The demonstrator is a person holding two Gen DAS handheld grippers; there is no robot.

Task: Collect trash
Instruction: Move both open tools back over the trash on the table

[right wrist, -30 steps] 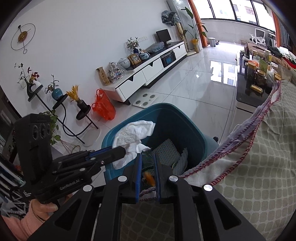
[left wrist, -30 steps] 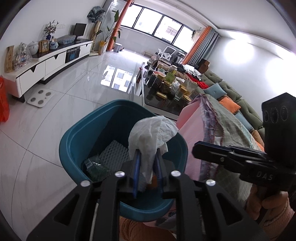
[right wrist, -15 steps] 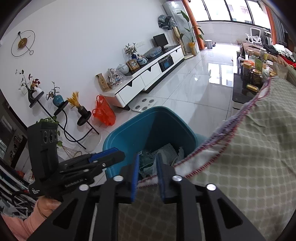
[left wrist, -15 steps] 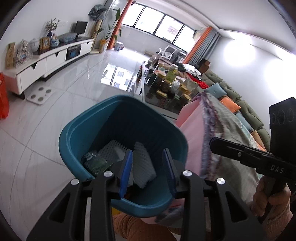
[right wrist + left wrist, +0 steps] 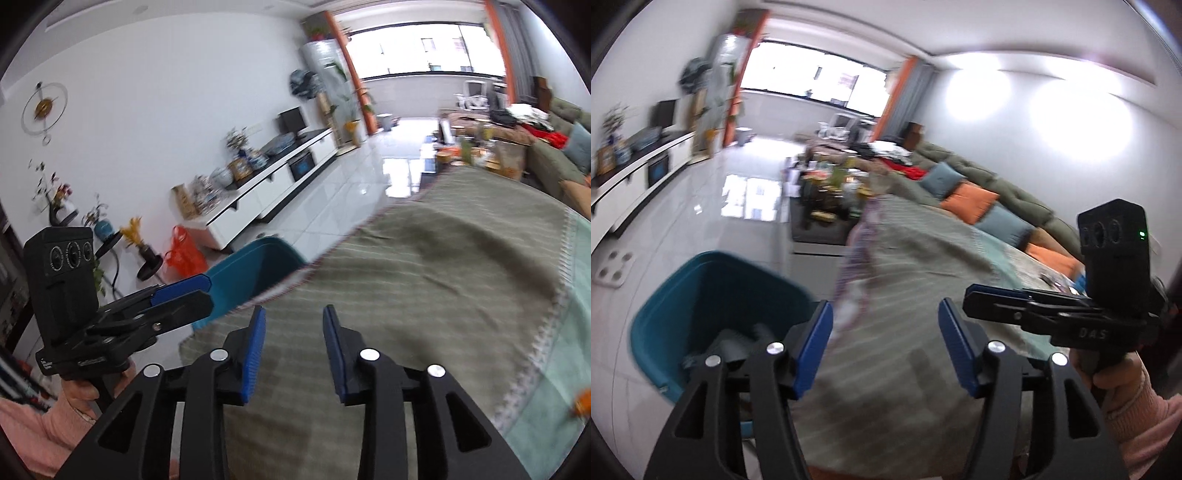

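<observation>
Now both grippers' jaws, just opening, stand apart and empty over the cloth (trash bin [image 5: 713,295] lower left).

bin [image 5: 713,295]: motion-blurred, contents a grey smear, near rim behind left gripper [image 5: 884,350]
bin, right view [image 5: 255,269]: mostly behind tablecloth [image 5: 424,280]
far table clutter [image 5: 831,184]: too blurred to identify
orange scrap [image 5: 583,402]: cut by right edge

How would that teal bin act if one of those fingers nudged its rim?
The teal bin would probably slide on the glossy tile floor rather than grip. It looks like thin plastic holding only scraps, so likely light. Its wide body suggests it would not tip easily.
</observation>
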